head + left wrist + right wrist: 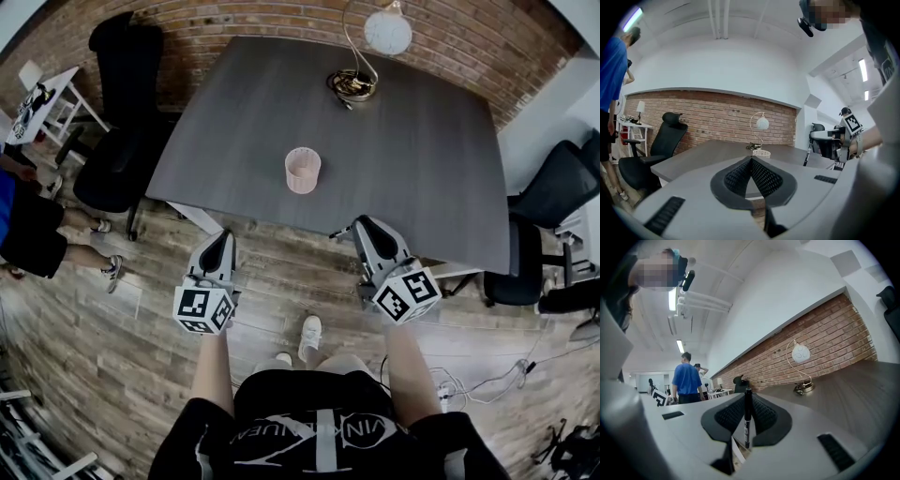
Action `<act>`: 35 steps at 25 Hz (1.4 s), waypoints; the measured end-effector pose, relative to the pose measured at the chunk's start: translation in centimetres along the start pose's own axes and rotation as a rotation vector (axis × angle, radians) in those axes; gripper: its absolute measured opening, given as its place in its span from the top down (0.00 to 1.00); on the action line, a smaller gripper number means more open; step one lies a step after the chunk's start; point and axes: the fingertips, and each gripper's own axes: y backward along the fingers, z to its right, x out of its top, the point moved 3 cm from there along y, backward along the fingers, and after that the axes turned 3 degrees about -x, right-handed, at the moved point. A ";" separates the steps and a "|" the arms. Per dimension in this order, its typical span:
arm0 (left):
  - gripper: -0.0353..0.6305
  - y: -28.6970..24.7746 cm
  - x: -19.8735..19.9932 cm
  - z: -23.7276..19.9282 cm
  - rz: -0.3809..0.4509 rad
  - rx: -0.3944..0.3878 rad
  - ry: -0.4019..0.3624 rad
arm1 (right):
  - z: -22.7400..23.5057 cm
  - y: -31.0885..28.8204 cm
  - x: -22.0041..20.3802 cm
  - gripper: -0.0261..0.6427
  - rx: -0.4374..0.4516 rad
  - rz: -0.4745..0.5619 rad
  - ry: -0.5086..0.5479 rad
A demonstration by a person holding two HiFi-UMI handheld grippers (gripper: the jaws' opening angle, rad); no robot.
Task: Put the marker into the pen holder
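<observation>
My right gripper (747, 403) clamps the black marker (747, 420); my left gripper (751, 163) is closed on nothing. The pink pen holder (303, 171) stands mid-table (well ahead). I should centre the marker above its mouth, tip down, before lowering.

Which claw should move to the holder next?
Right. The right claw is shut on the marker, while the left claw is shut with nothing in it. The holder stands on the table ahead, about midway between them.
</observation>
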 end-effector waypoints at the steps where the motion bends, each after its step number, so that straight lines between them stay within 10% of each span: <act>1: 0.93 -0.4 0.0 -0.1 -0.001 0.003 0.000 | 0.3 -0.4 0.1 0.88 0.004 -0.001 0.000; 35: 0.93 -7.1 0.3 -3.7 -0.010 0.028 0.004 | 3.2 -9.5 1.5 0.88 0.093 -0.014 -0.016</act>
